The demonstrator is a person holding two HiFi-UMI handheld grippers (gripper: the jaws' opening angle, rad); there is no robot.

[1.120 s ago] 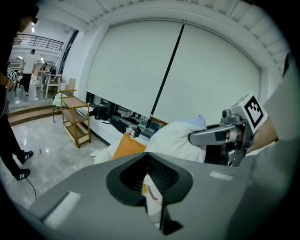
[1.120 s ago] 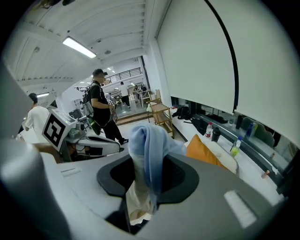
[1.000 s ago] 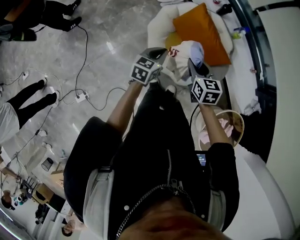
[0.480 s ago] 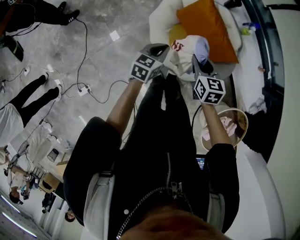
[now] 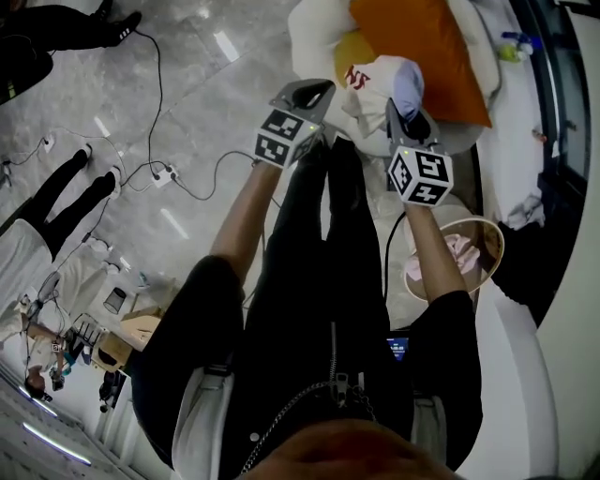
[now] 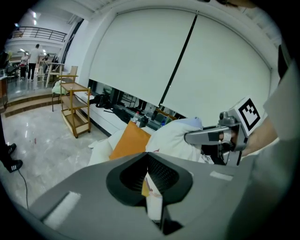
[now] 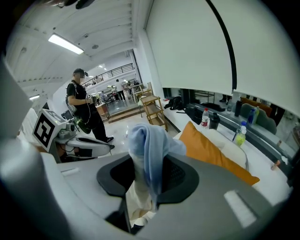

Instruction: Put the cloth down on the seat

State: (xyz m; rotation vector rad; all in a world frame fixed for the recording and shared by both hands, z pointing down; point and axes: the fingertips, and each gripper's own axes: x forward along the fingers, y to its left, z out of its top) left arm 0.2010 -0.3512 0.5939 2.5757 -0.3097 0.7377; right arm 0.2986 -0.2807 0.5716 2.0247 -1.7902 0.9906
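Left gripper view shows the left gripper (image 6: pixel 148 176) clamped on a thin hem of the white-and-pale-blue fabric cloth (image 6: pixel 177 136); the right gripper (image 7: pixel 143 176) pinches a bunched fold. It hangs over the cream padded seat's (image 5: pixel 314 33) near edge, beside the orange square cushion (image 5: pixel 422 47); released here, it may slide off.

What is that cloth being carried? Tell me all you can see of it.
The cloth is soft fabric, mostly white with red lettering and a pale blue part. It is bunched between the left gripper and right gripper, each clamped on it. It hangs over the white seat by the orange cushion; contact with them is unclear.
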